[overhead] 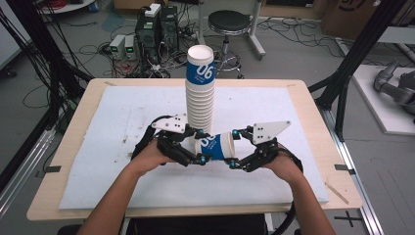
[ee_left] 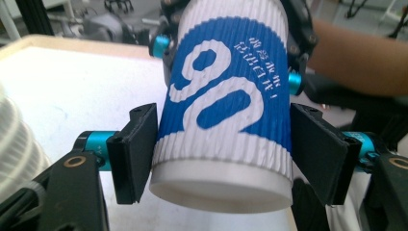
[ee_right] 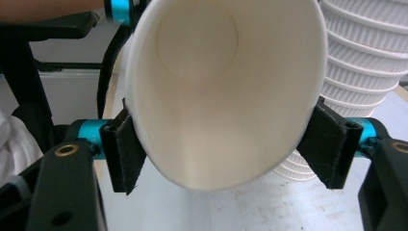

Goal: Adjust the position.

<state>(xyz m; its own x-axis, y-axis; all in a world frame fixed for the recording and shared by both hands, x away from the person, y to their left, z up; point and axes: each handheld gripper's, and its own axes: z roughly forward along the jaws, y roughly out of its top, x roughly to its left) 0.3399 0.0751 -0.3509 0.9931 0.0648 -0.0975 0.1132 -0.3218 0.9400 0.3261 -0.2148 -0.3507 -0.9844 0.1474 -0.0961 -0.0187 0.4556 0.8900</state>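
Both my claws share one cup [overhead: 215, 146], lying level over the counter [overhead: 122, 127] before the stack [overhead: 200, 93]: right claw [overhead: 234, 148] clamps its open rim, left claw [overhead: 199, 146] straddles the base end, slightly apart.

the cup [ee_left: 226, 96] is ribbed white with a blue band bearing a white "06"; its inside [ee_right: 216, 86] is plain cream. the stack [overhead: 200, 93] is white with one blue top band. jaws black, teal fittings.
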